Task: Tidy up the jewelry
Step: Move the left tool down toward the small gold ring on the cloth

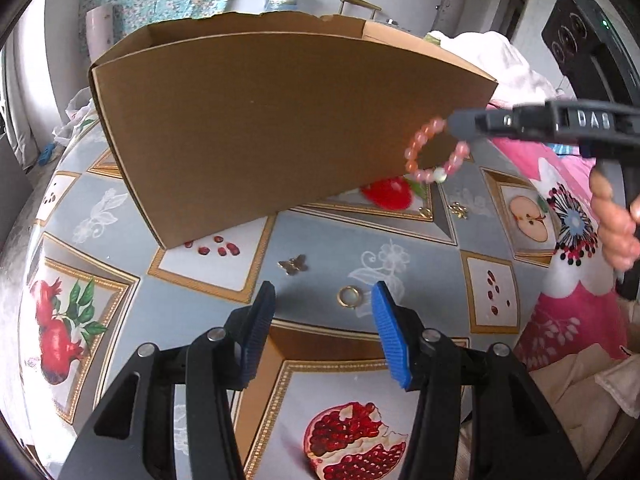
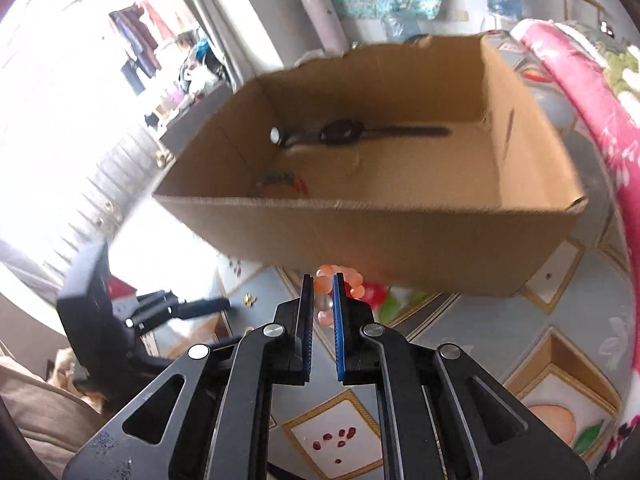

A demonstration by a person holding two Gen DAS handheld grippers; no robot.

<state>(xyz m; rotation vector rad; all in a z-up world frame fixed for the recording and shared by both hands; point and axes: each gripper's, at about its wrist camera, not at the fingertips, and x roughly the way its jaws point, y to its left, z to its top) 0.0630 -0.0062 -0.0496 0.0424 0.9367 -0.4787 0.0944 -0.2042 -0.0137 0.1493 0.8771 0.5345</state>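
Cardboard, plain brown and corrugated at the torn rim: the open box [image 1: 248,128] stands on the patterned surface [image 1: 328,248], a slick cloth printed with pomegranates and gilt frames.

Left to right across the left wrist view:
- Butterfly charm [image 1: 293,265], small, gold-toned, flat on the cloth just in front of the box.
- Gold ring [image 1: 349,295], thin round band, lying between the fingertips of the left tool [image 1: 323,304]. That tool stands half apart with nothing in it; ribbed blue pads.
- Two more small gold pieces [image 1: 459,211] near the box's right corner, too small to name.
- Pink bead bracelet [image 1: 434,152], round glossy beads with one pale one, an elastic loop hanging in the air from the right tool [image 1: 460,125], off the cloth and in front of the box's side wall. The right tool is clenched on the bracelet's strand.

Right wrist view: the box already holds a dark-strapped watch [image 2: 344,133] and a green-and-red beaded piece [image 2: 282,180].

Judgement on the step: carry the bracelet above the rim before crossing it, since the loop dangles low and could catch the cardboard edge. Release over bare floor of the box, clear of the watch. Beads are slippery; keep the pinch firm until inside.
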